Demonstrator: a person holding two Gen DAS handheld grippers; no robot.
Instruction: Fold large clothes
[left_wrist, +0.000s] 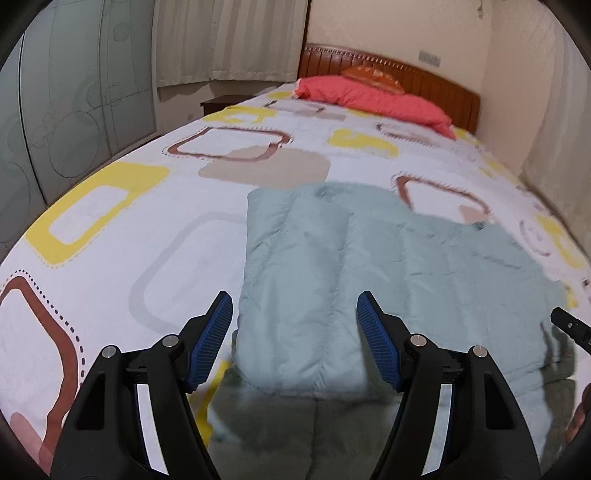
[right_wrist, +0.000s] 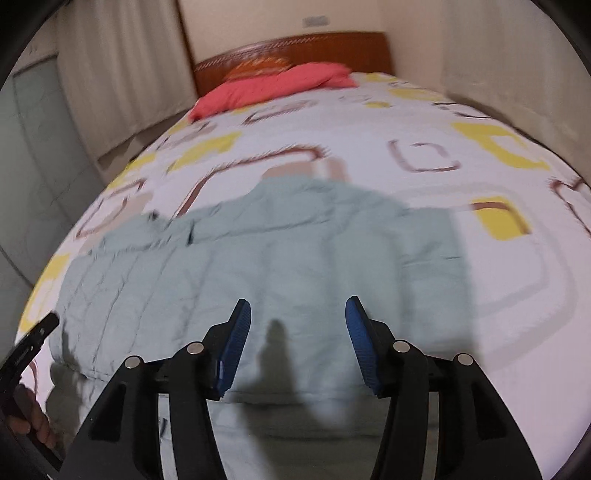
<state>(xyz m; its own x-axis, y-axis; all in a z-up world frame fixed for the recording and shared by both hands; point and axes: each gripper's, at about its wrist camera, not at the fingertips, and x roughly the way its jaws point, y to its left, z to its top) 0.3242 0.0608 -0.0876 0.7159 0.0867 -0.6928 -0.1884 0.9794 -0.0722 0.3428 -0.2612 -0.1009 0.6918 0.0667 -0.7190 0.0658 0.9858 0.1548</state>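
A pale green quilted jacket (left_wrist: 369, 258) lies flat on the bed, folded into a rough rectangle with a straight left edge. My left gripper (left_wrist: 294, 299) hovers open above its near left part, nothing between the blue pads. In the right wrist view the same jacket (right_wrist: 277, 240) spreads across the middle. My right gripper (right_wrist: 298, 302) stands open over its near edge, with only fabric below and nothing pressed between the pads. One black finger (left_wrist: 570, 326) of the right gripper shows at the right edge of the left wrist view.
The bed cover (left_wrist: 147, 221) is white with yellow and brown squares. A pink pillow (left_wrist: 369, 96) lies by the wooden headboard (left_wrist: 424, 77). Frosted wardrobe doors (left_wrist: 74, 92) and a dark nightstand (left_wrist: 218, 103) stand to the left. A hand (right_wrist: 33, 421) shows at lower left.
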